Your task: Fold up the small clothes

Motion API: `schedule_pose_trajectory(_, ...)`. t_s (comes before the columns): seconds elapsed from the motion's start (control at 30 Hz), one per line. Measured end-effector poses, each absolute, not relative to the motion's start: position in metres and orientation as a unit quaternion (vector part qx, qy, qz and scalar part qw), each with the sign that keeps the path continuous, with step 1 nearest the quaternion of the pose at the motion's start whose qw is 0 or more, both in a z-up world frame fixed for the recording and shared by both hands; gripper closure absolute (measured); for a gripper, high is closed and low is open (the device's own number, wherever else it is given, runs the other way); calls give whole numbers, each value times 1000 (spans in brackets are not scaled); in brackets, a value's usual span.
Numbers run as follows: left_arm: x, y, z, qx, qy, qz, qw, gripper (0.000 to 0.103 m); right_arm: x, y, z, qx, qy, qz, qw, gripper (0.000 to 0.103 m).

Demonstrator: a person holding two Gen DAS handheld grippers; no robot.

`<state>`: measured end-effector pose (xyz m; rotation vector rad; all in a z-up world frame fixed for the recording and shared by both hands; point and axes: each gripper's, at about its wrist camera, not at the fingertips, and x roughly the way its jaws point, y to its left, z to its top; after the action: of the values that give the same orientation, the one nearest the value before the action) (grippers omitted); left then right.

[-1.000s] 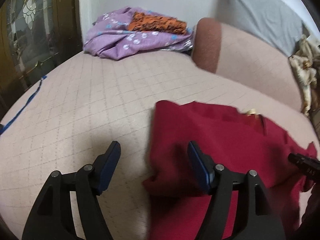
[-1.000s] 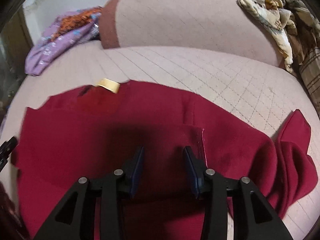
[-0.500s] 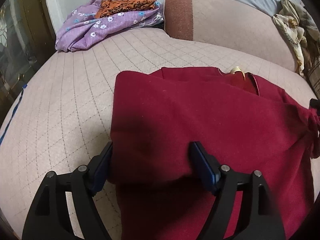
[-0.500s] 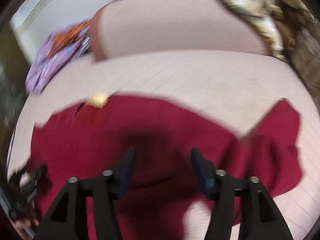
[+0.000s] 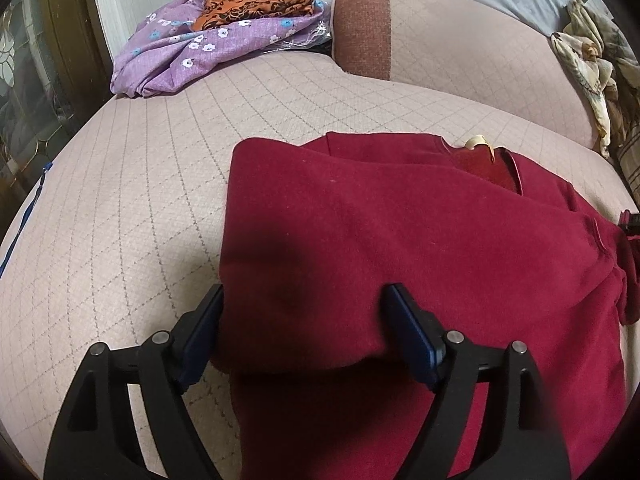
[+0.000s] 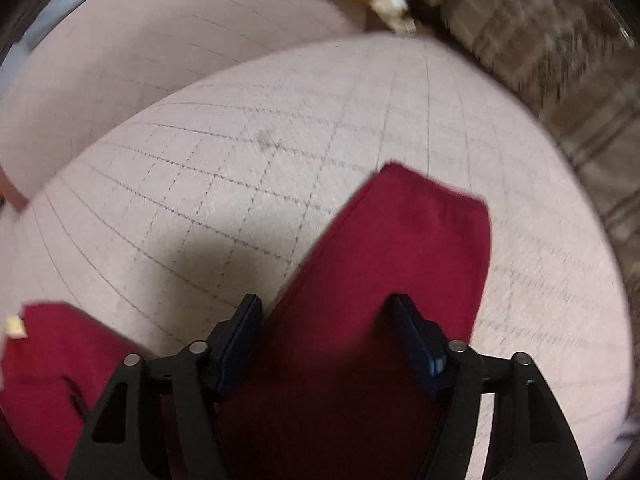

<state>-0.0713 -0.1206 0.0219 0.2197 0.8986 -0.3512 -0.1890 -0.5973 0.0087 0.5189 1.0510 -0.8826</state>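
Maroon top (image 5: 420, 232) is spread out on the pinkish quilted couch seat (image 5: 140, 184), one side folded over the middle, with a small tan tag (image 5: 476, 142) at the neckline. The left gripper (image 5: 302, 328) has been opening up and sits spread wide, with the thick folded edge bunched between its blue pads (image 5: 412, 336). Can't really say whether they're pressing on it. Over on the right, the right gripper (image 6: 328, 336) has just been narrowing, a sleeve of the top running up between the fingers, pads not squeezing it. That view's blurry. Purple flowery cloth (image 5: 200, 40) and an orange print piece (image 5: 256, 4) are piled in the far corner.
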Motion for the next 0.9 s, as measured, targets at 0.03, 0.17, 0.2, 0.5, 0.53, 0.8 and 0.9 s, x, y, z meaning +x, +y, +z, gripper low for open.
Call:
schedule_pose_trajectory(0.03, -71, -121, 22, 105, 431, -169, 880, 22, -189, -596, 10, 227, 480, -404, 744, 61)
schedule_pose_trajectory(0.17, -70, -117, 25, 91, 429, -167, 883, 22, -203, -602, 23, 231, 472, -390, 756, 95)
schedule_pose_trajectory(0.2, -70, -115, 27, 83, 425, -166, 886, 22, -210, -603, 29, 240, 460, -380, 766, 95)
schedule_pose_trajectory(0.5, -68, -82, 57, -26, 376, -179, 909, 23, -235, -537, 156, 278, 312, -171, 893, 95)
schedule_pose_trajectory(0.53, -67, -78, 59, -35, 374, -179, 909, 23, -228, -519, 171, 278, 304, -124, 903, 95)
schedule_pose_trajectory(0.8, -58, -54, 66, -79, 356, -168, 916, 23, -147, -382, 166, 268, 366, 140, 880, 95)
schedule_pose_trajectory(0.9, -54, -43, 71, -84, 341, -153, 924, 23, -122, -336, 128, 253, 428, 189, 847, 95)
